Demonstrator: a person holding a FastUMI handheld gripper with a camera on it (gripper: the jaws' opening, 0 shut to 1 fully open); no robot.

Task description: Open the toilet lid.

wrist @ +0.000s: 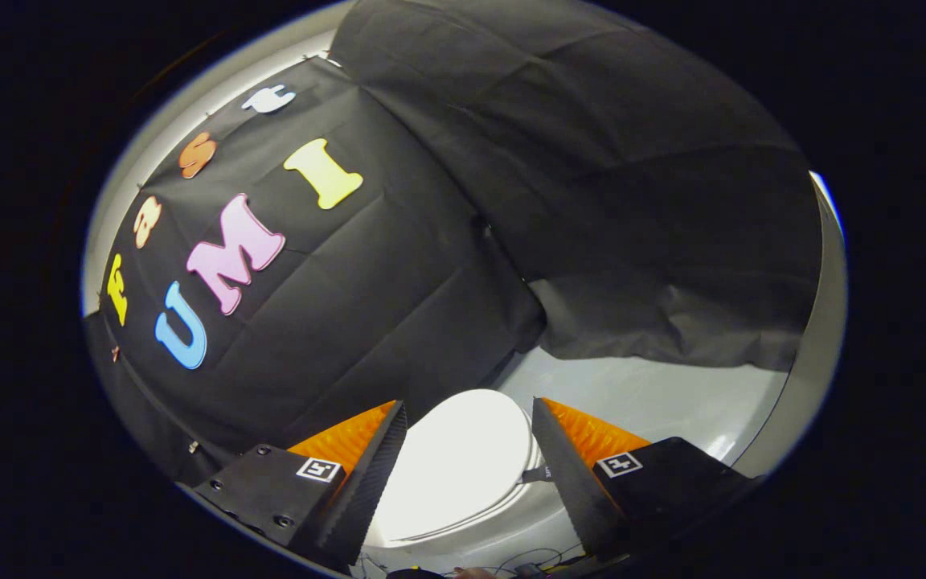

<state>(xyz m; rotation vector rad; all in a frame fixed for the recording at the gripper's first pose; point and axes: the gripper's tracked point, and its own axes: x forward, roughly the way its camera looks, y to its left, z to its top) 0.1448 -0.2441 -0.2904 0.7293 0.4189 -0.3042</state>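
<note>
White, smooth toilet lid (459,462) lies closed beyond the wide-open, empty tongs (469,450); stiff and probably slippery, so take its front edge.

The near part of the toilet lid (455,458) is cut off behind the spread fingers of the gripper (469,426). A small strap (535,474) at its rim is too small to be made out.

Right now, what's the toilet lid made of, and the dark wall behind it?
The toilet lid, seen between the open tongs, looks like smooth, glossy white plastic: it shines brightly. It could be something else hard. The wall is black cloth, matte, with folds and creases.
</note>
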